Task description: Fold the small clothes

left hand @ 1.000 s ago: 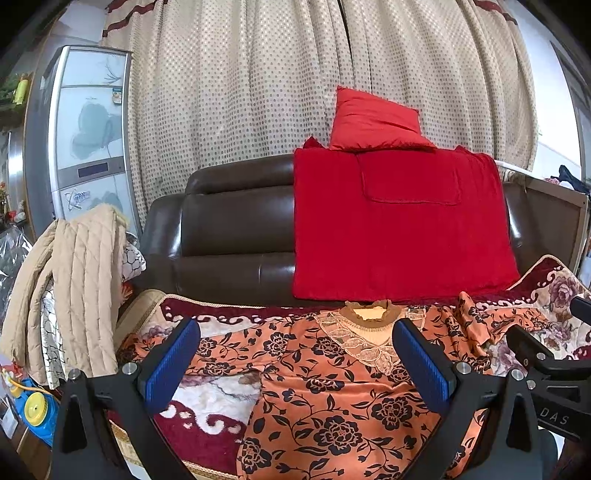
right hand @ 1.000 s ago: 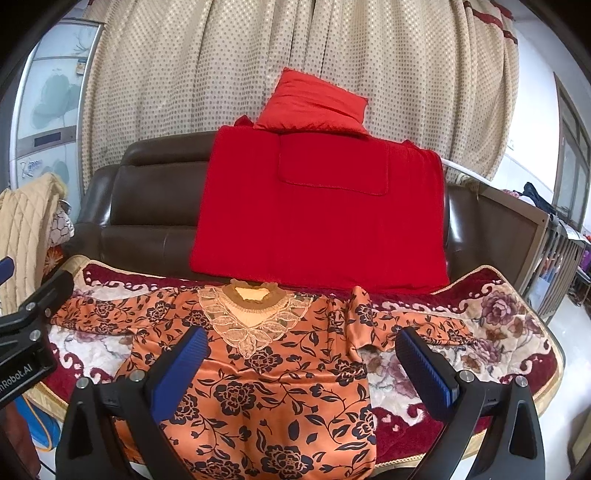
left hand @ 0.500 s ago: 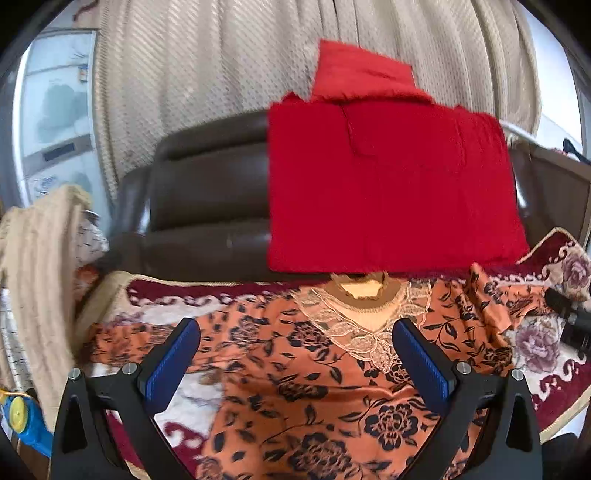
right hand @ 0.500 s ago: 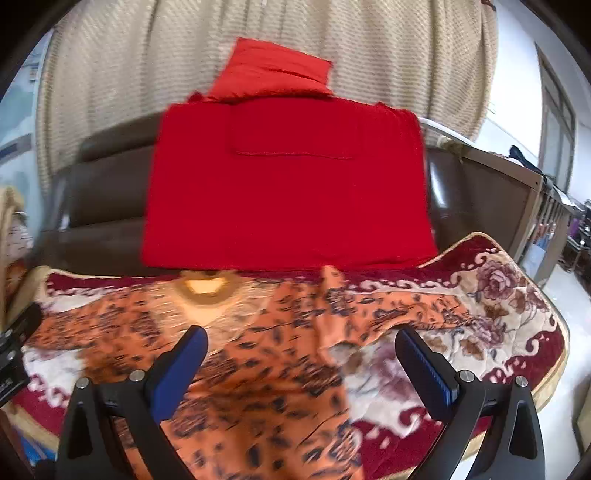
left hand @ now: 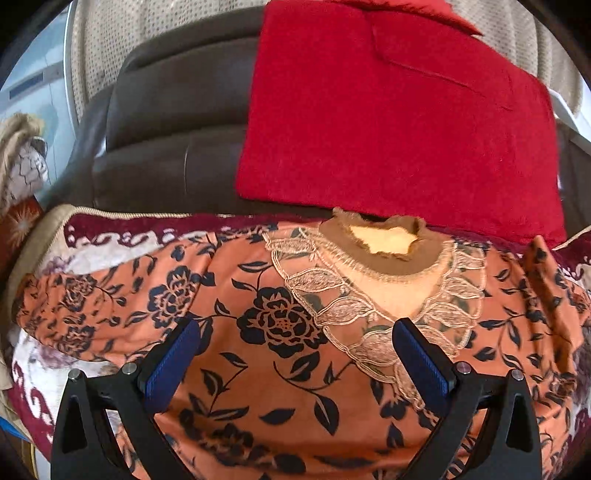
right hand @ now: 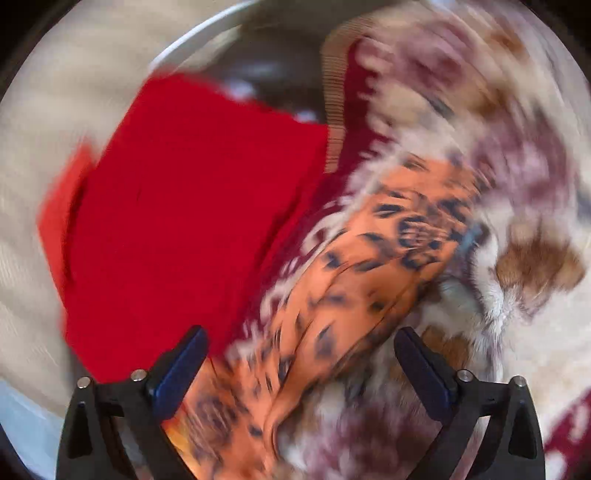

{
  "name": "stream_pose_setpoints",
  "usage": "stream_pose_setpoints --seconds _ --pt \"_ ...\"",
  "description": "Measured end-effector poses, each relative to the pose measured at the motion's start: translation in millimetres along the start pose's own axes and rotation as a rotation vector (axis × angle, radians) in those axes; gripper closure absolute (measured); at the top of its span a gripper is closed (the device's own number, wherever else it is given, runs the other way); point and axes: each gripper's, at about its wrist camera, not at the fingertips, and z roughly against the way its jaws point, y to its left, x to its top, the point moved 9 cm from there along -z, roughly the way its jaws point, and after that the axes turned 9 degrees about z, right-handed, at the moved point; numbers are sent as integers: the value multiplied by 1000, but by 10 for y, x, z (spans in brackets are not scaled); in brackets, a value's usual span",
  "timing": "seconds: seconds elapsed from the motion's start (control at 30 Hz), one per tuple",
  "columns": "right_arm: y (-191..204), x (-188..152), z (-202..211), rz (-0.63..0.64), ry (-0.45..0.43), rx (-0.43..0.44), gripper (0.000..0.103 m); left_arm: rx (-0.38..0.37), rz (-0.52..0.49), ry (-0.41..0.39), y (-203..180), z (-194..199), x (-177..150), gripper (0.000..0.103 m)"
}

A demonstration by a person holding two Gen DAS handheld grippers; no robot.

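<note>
An orange blouse [left hand: 280, 354] with black flowers and a lace collar [left hand: 384, 266] lies spread flat on a floral sofa cover [left hand: 110, 240]. My left gripper [left hand: 295, 347] hovers open over the blouse's chest, just left of the collar, with nothing between its blue pads [left hand: 173, 362]. The right wrist view is blurred and rolled sideways. There my right gripper [right hand: 299, 354] hangs over the blouse's sleeve [right hand: 369, 266]. Its jaws are wide and closing, the sleeve lying in the gap, and neither pad presses on it.
A red blanket [left hand: 399, 118] drapes over the dark leather sofa back [left hand: 166, 147], with a dotted curtain [left hand: 166, 22] behind. A beige quilted garment [left hand: 18, 136] hangs at the left edge. In the right wrist view the floral cover [right hand: 498, 184] spreads right of the sleeve.
Both grippers dropped closer to the blouse. The left now sits over the chest by the collar. The right swung to the right sleeve and rolled sideways, blurring its view.
</note>
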Motion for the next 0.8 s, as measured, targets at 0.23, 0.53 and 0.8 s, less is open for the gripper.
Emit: stream_pose_setpoints --seconds 0.23,0.53,0.8 --pt "-464 372 -151 -182 -38 26 22 -20 -1 -8 -121 -138 70 0" --pt "-715 610 -416 -146 -78 -60 89 7 -29 -35 -131 -139 85 0" --pt "945 163 -54 166 -68 240 90 38 7 -99 109 94 226 0"
